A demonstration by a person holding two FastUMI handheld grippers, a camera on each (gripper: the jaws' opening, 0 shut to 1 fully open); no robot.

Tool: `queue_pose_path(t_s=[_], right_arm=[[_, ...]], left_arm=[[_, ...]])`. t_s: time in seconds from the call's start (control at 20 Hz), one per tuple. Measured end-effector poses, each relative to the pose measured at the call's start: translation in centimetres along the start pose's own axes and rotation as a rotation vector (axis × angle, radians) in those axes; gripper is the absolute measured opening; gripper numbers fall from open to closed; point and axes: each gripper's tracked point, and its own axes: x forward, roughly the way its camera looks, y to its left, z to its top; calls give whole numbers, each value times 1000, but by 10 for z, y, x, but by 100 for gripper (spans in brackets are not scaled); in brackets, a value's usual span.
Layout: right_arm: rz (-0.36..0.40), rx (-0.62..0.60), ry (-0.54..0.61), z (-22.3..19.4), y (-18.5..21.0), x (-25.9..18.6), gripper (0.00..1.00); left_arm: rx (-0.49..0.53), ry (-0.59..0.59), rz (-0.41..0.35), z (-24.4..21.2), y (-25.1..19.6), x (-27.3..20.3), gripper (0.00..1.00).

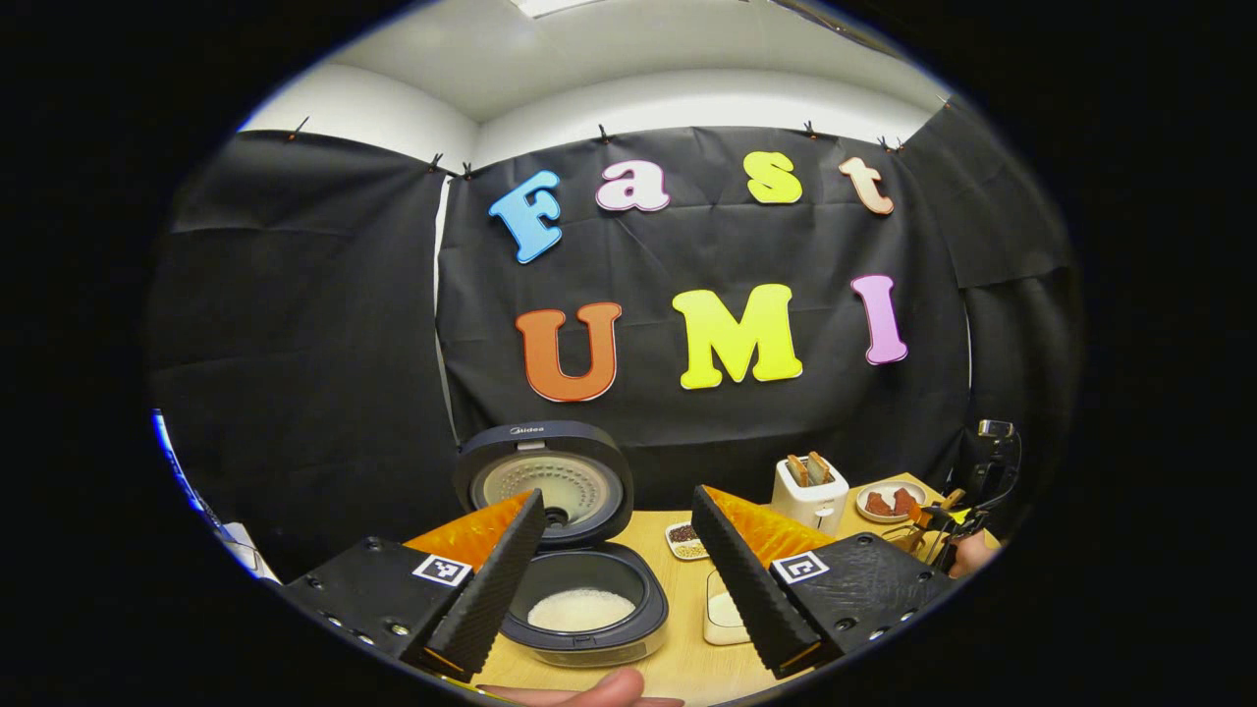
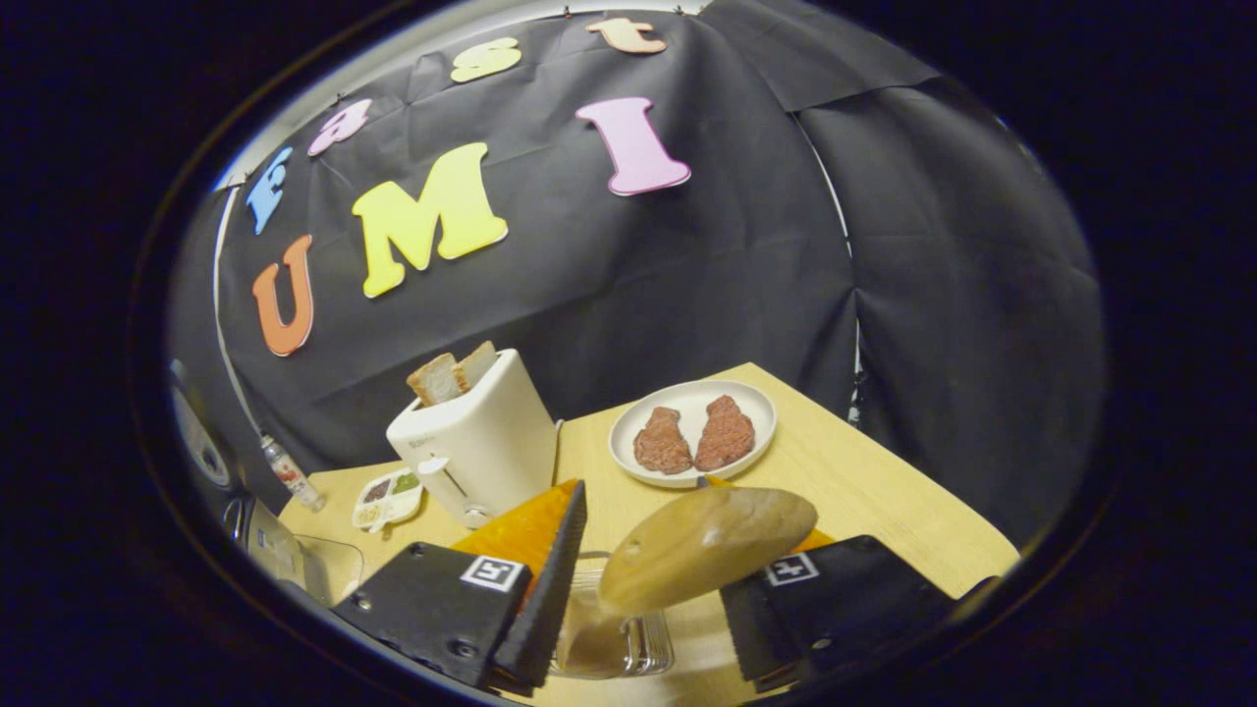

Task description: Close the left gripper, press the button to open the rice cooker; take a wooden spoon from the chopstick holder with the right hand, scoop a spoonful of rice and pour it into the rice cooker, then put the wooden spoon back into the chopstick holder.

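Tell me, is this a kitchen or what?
Probably a pretend kitchen in a booth: an open rice cooker, a toaster holding bread, and a plate of meat sit on a wooden table.

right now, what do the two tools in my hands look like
The left tool and right tool each have two wedge-shaped fingers with ribbed inner pads, mounted on black blocks dotted with screws. Every block carries a white square marker with a black pattern.

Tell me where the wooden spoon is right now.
In the right gripper view, the wooden spoon sits between the right gripper fingers, above a clear plastic holder, just before the white plate of meat.
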Motion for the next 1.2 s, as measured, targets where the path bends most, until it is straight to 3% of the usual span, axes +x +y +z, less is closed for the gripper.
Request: queue_pose_path(t_s=[0.05, 0.1, 0.25, 0.5, 0.8, 1.05, 1.15, 1.2], right_arm=[[-1, -9, 3, -1, -1, 2, 48], [13, -1, 0, -1, 1, 3, 39], [36, -7, 5, 2, 12, -1, 28], [39, -85, -11, 15, 28, -13, 27], [48, -252, -75, 76, 77, -50, 26], [107, -381, -133, 120, 150, -91, 26], [155, -391, -127, 120, 187, -104, 31], [180, -389, -126, 118, 204, -109, 27]], left_arm=[[-2, -1, -3, 1, -1, 1, 96], [-4, 0, 2, 2, 0, 1, 96], [-3, -1, 6, 0, 4, 0, 96], [2, -1, 19, -1, 11, -4, 96], [-10, -1, 47, -5, 36, -11, 96], [-10, 19, 85, -20, 62, -17, 96], [-13, 21, 96, -24, 70, -19, 95], [-16, 22, 100, -24, 74, -22, 96]])
